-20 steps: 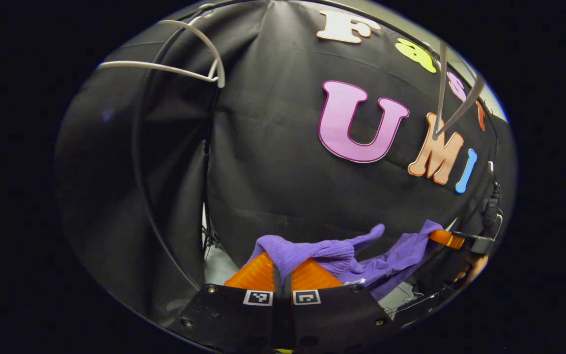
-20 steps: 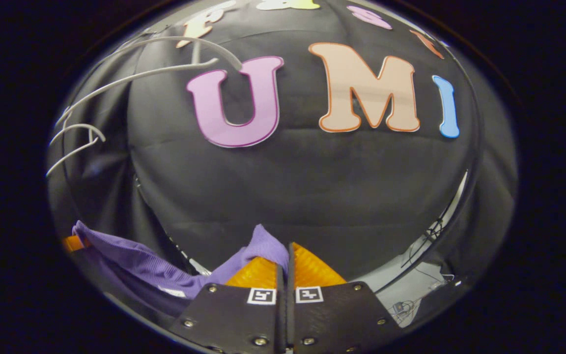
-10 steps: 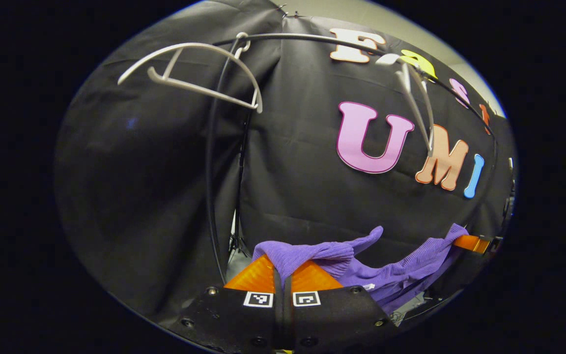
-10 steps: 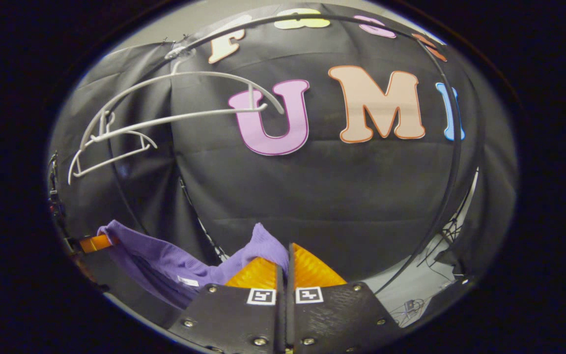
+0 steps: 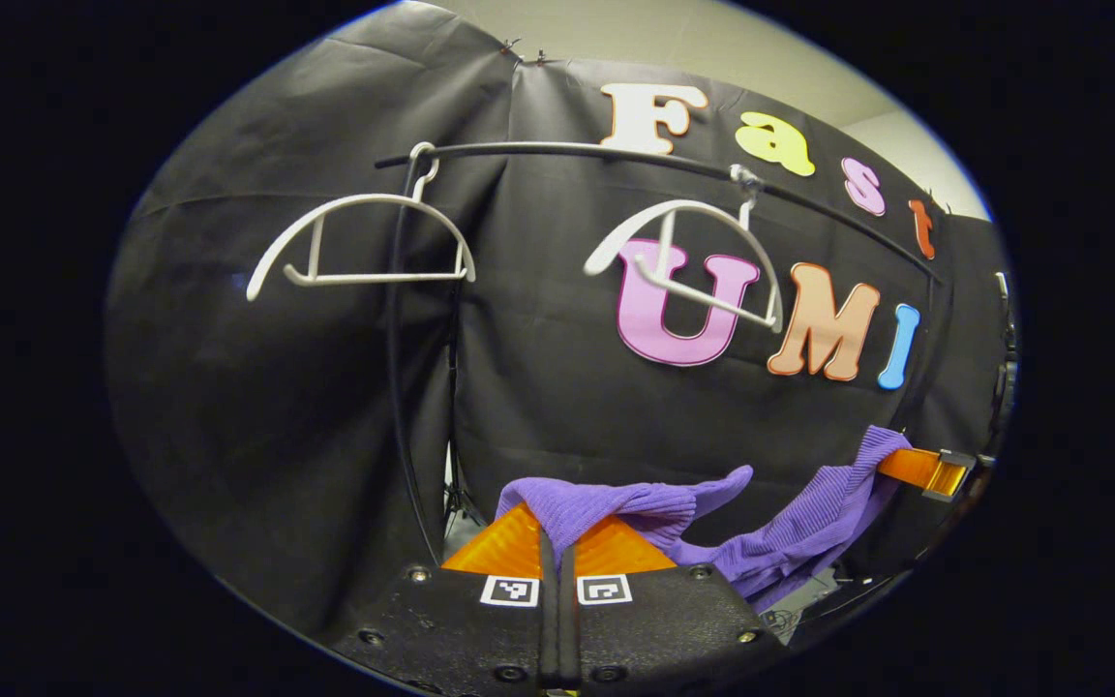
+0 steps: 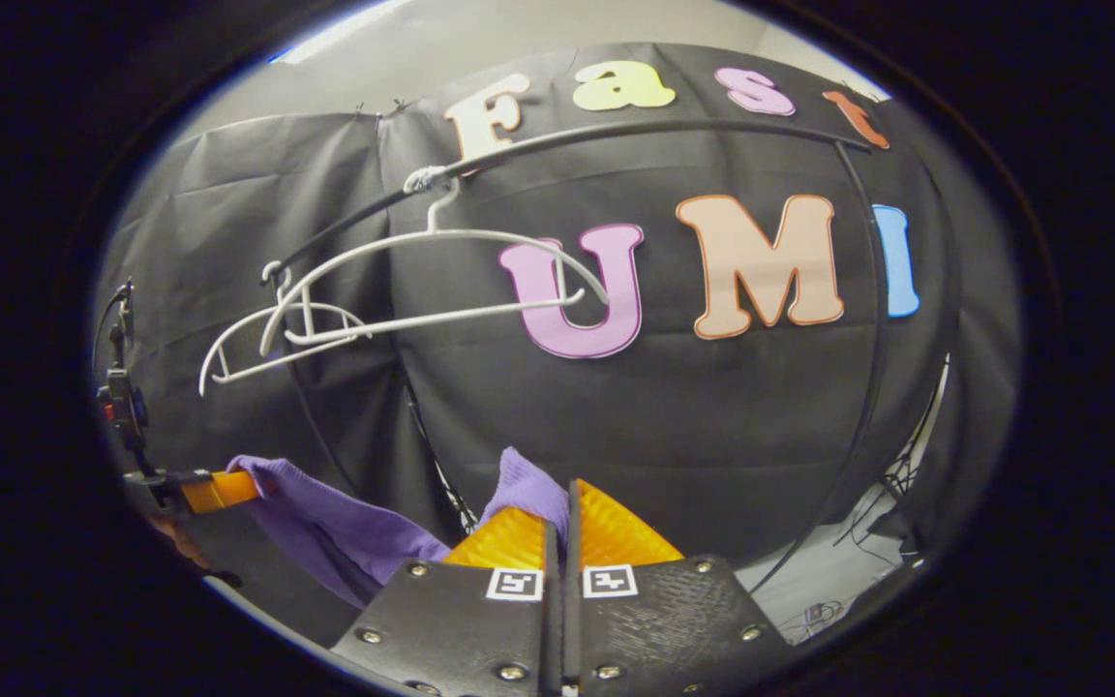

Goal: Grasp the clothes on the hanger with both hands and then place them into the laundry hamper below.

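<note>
booth | black cloth wall (image 5: pixel 538 387) | rail (image 5: pixel 567 151) | 2 hangers (image 5: pixel 364 242)

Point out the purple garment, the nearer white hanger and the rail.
purple garment (image 5: pixel 790 528): left gripper view, hanging span between the tongs.
white hanger (image 6: pixel 441 315): right gripper view, lower bar.
rail (image 6: pixel 654 126): right gripper view, top bar.

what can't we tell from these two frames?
- Laundry hamper: whether it is below; each hand-held gripper's body blocks the bottom of its view.
- Purple garment: its lower part, cut off behind the left hand-held gripper and right hand-held gripper.
- Hangers: far ends overlap in the right gripper view.
</note>
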